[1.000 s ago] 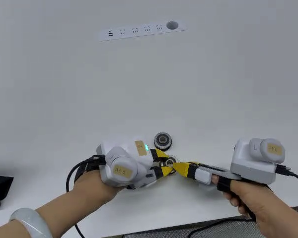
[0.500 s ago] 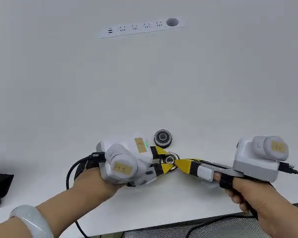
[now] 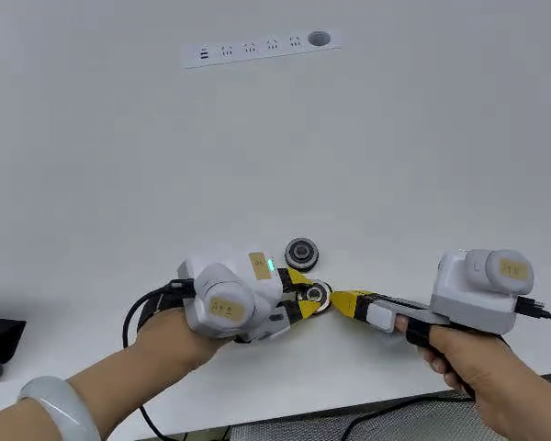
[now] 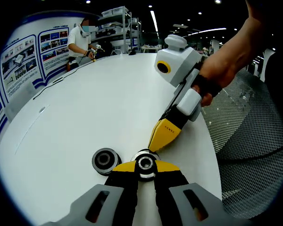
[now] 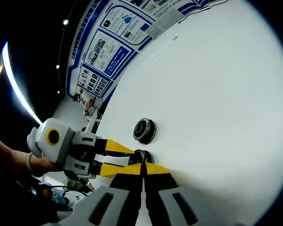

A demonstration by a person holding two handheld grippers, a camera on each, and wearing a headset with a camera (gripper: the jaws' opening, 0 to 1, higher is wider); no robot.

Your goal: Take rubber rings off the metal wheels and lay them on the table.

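Your left tool stays clenched on the metal wheel, held low over the near edge of the counter. The second wheel lies untouched just beyond it. The change is on the right. Your right tool, jaws pressed together, has drawn back from over the wheel, and now only its tip touches the rim. The rubber ring looks still seated, so I judge that pull slipped. Bite the rim again.
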